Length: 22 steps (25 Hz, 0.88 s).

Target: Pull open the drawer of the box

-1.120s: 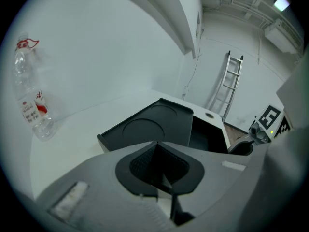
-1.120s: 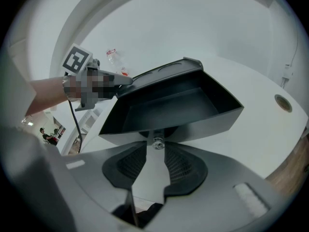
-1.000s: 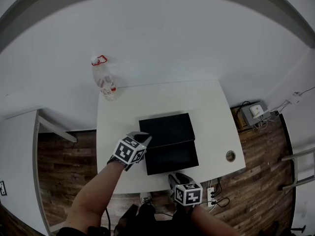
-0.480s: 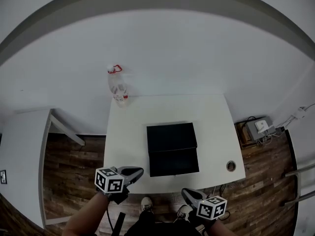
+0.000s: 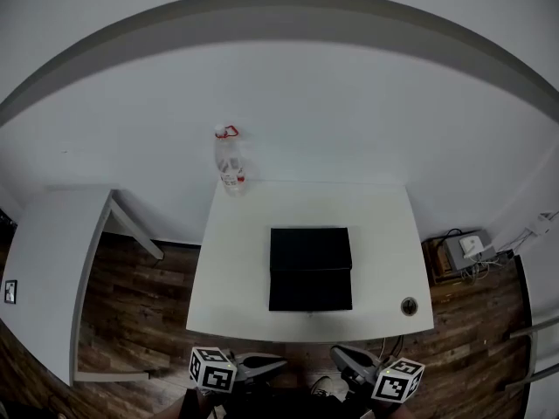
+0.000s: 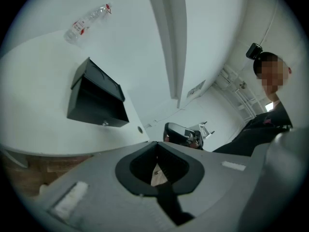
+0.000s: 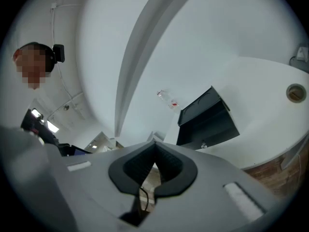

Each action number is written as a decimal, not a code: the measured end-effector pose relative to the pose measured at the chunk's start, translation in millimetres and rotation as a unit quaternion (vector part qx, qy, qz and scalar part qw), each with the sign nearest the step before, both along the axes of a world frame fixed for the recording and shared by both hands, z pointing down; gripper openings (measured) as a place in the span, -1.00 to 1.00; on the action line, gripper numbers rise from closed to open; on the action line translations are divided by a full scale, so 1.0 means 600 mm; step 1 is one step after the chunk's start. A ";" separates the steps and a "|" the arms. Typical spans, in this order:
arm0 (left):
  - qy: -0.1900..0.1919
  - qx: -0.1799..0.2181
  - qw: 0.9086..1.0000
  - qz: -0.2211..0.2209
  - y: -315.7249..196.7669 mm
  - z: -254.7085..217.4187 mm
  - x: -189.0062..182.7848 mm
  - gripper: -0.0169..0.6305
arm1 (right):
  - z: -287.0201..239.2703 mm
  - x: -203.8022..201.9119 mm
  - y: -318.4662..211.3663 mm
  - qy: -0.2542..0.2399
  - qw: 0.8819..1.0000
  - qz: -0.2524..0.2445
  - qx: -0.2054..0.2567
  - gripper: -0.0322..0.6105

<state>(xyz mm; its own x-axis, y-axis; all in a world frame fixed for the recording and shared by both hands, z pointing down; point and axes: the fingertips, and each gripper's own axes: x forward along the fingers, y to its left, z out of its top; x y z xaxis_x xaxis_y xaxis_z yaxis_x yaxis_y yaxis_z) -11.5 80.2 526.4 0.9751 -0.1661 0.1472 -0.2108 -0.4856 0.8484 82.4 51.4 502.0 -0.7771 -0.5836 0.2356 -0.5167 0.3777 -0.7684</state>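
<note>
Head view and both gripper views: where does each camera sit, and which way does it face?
Head view: on the person's head, facing steeply down at the white table and black box; left gripper and right gripper at the bottom edge.
Left gripper view: on the left gripper, looking along its shut jaws over the table; person's torso at right.
Right gripper view: the same from the right gripper, jaws shut; head camera at left.
Shared: both gripper views show the black box, bottle and head camera.
</note>
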 end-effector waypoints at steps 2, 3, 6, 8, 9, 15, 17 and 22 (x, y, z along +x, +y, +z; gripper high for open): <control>0.031 -0.006 0.998 0.053 0.042 -0.022 0.023 -0.94 | -0.024 -0.006 0.016 -0.015 0.999 -0.035 0.017 -0.88; 0.049 -0.010 0.995 0.087 0.065 -0.033 0.032 -0.94 | -0.035 -0.010 0.026 -0.021 0.998 -0.058 0.026 -0.88; 0.097 -0.027 0.980 0.170 0.125 -0.060 0.056 -0.93 | -0.048 -0.020 0.057 -0.033 0.992 -0.115 0.036 -0.88; 0.104 -0.023 0.978 0.179 0.137 -0.069 0.073 -0.93 | -0.044 -0.023 0.070 -0.034 0.990 -0.130 0.030 -0.88; 0.101 -0.019 0.979 0.175 0.137 -0.070 0.080 -0.93 | -0.041 -0.023 0.073 -0.033 0.990 -0.133 0.025 -0.88; 0.057 0.022 0.992 0.110 0.105 -0.044 0.094 -0.94 | -0.029 -0.009 0.081 -0.011 0.993 -0.120 0.013 -0.88; 0.041 0.038 0.995 0.086 0.090 -0.038 0.095 -0.94 | -0.024 -0.002 0.081 -0.017 0.994 -0.106 0.003 -0.88; 0.030 0.043 0.997 0.061 0.068 -0.041 0.091 -0.94 | -0.011 0.016 0.075 -0.030 0.997 -0.067 -0.019 -0.89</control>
<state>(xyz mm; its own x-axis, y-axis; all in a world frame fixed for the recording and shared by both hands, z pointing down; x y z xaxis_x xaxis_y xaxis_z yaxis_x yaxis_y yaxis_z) 43.1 121.0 501.7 0.9954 -0.0557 0.0784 -0.0962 -0.5755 0.8121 91.9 96.7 495.5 -0.8609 -0.4652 0.2060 -0.4162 0.4111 -0.8110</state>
